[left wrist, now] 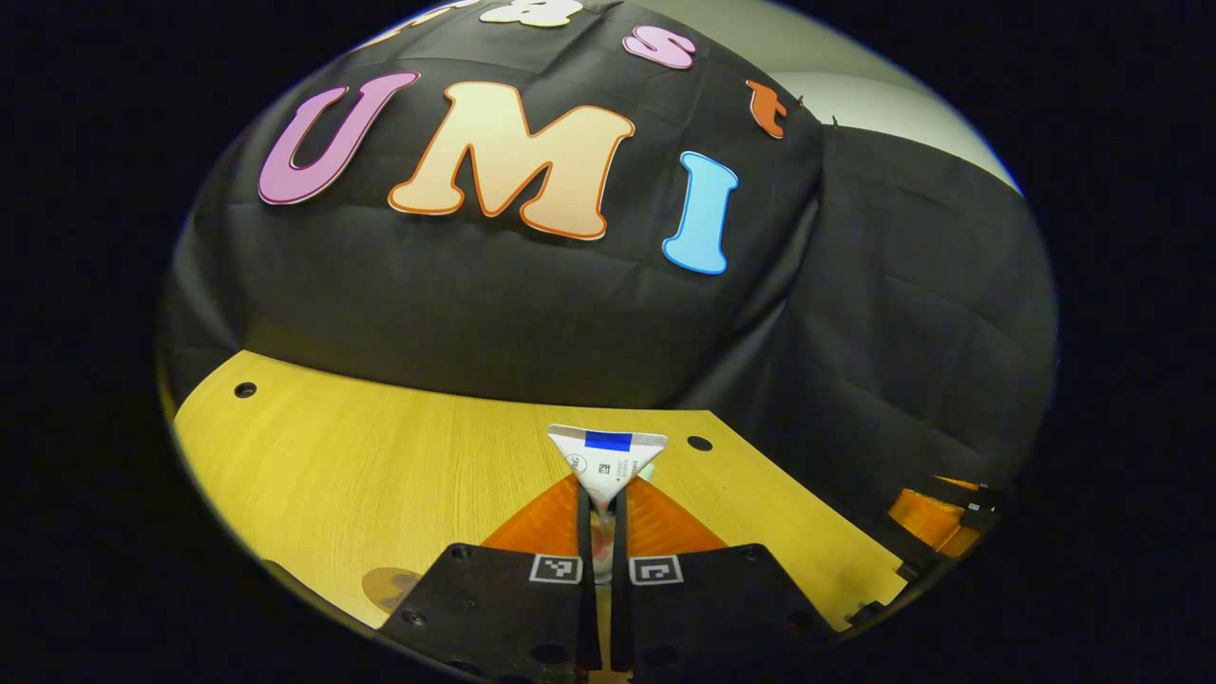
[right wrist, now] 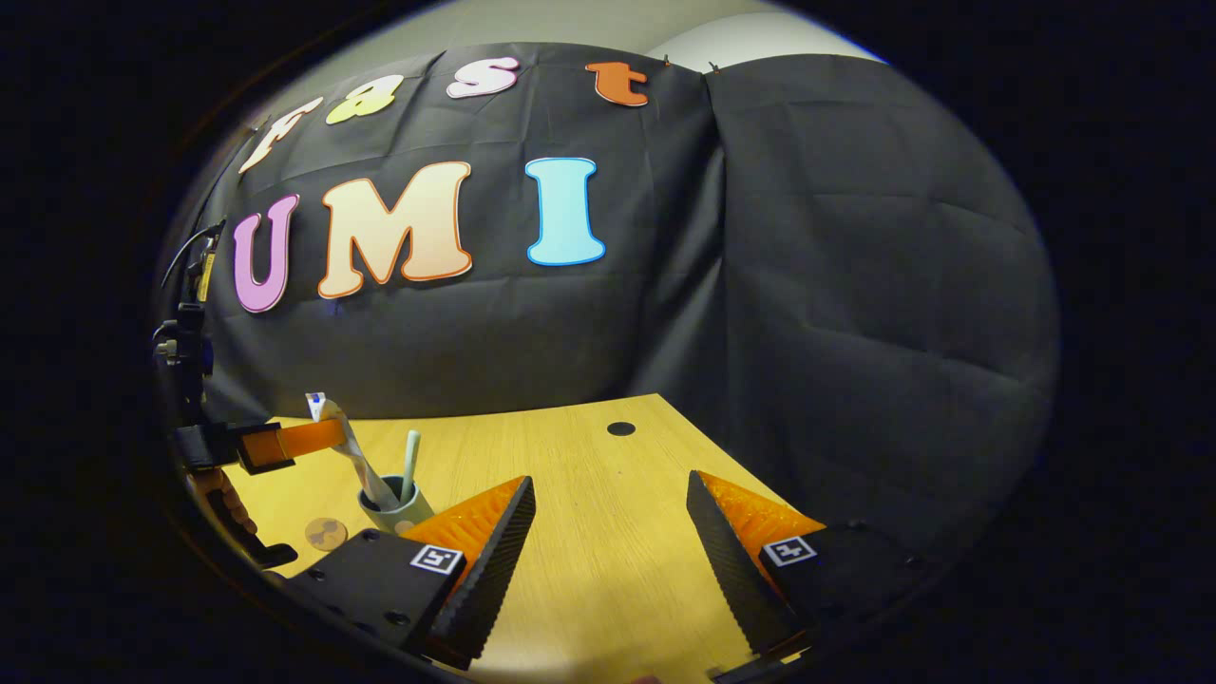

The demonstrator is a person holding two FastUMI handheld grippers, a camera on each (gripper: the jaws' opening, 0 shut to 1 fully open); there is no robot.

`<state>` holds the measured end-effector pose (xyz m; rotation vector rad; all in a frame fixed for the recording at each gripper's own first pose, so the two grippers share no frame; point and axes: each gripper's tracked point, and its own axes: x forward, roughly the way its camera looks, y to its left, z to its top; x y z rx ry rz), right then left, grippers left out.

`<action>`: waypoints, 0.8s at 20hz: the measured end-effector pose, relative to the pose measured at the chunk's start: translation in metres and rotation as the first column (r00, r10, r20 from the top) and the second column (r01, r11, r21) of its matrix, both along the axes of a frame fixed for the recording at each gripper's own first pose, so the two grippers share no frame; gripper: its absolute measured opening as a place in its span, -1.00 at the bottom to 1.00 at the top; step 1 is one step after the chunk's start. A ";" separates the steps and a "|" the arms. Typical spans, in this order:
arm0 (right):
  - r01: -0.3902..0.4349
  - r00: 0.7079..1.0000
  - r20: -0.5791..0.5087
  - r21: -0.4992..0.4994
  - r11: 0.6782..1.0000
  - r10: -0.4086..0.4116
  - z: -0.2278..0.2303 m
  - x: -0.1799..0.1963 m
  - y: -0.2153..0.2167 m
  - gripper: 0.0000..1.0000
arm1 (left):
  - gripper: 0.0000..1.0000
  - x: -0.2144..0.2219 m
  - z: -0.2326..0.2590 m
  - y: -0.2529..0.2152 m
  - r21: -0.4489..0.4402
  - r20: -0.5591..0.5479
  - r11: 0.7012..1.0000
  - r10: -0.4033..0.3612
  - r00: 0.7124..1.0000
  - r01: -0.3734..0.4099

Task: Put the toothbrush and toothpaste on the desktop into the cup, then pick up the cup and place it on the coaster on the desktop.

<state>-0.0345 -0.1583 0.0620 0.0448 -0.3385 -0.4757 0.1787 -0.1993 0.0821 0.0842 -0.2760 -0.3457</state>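
The wooden counter (right wrist: 589, 532) was mostly bare. Over on its far left sat the cup (right wrist: 391, 511), and the toothbrush (right wrist: 409, 465) was already standing in it, so that half looked done. The toothpaste (right wrist: 353, 456) was halfway there: its lower end was down in the cup while the left tool (right wrist: 318, 435) was clamped on the upper end, tube leaning. From the left gripper view you could see the toothpaste (left wrist: 608, 465) pinched between the fingers. The right tool (right wrist: 608, 541) hung with fingers wide apart, holding nothing. The little round coaster (right wrist: 326, 533) lay just beside the cup, so I'd guess letting go and moving the cup were still left.
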 end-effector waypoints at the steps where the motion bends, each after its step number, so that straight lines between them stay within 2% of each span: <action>1: 0.005 1.000 -0.001 -0.001 1.000 -0.005 -0.002 -0.003 0.000 0.97 | -0.93 0.002 -0.003 -0.001 0.000 -0.007 1.000 -0.003 1.000 0.003; 2: 0.005 1.000 0.001 -0.001 1.000 -0.005 -0.002 -0.003 0.001 0.89 | -0.93 0.005 -0.008 -0.002 0.002 -0.017 1.000 -0.005 1.000 0.005; 4: 0.002 1.000 -0.003 -0.002 1.000 -0.002 -0.006 -0.003 0.004 0.97 | -0.93 0.009 -0.020 -0.004 0.012 -0.025 1.000 -0.010 1.000 0.010; 7: -0.004 1.000 -0.024 -0.024 1.000 0.004 -0.014 -0.003 0.012 0.97 | -0.92 0.011 -0.021 -0.007 0.033 0.001 0.999 -0.005 1.000 0.005; 9: -0.013 0.999 -0.038 -0.031 0.999 0.012 -0.017 -0.003 0.016 0.89 | -0.87 0.012 -0.026 -0.008 0.052 -0.006 0.999 -0.007 1.000 0.007; 11: -0.016 0.999 -0.046 -0.035 0.999 0.014 -0.018 -0.002 0.019 0.97 | -0.92 0.014 -0.032 -0.012 0.046 -0.030 0.999 -0.022 0.999 0.024; 12: -0.020 0.999 -0.045 -0.034 0.999 0.018 -0.018 -0.002 0.020 0.98 | -0.63 0.013 -0.039 -0.013 0.041 -0.048 0.999 -0.022 0.999 0.024; 13: -0.023 0.999 -0.043 -0.034 0.999 0.021 -0.019 -0.002 0.020 0.98 | -0.22 0.012 -0.042 -0.012 0.040 -0.054 0.999 -0.017 0.998 0.019; 15: -0.029 0.998 -0.049 -0.038 0.999 0.027 -0.020 0.000 0.021 0.98 | 0.39 0.007 -0.043 -0.008 0.040 -0.048 0.999 -0.008 0.999 0.010; 16: -0.034 0.998 -0.050 -0.040 0.999 0.032 -0.019 0.001 0.023 0.98 | 0.39 0.004 -0.040 -0.006 0.039 -0.037 0.999 -0.006 0.999 0.008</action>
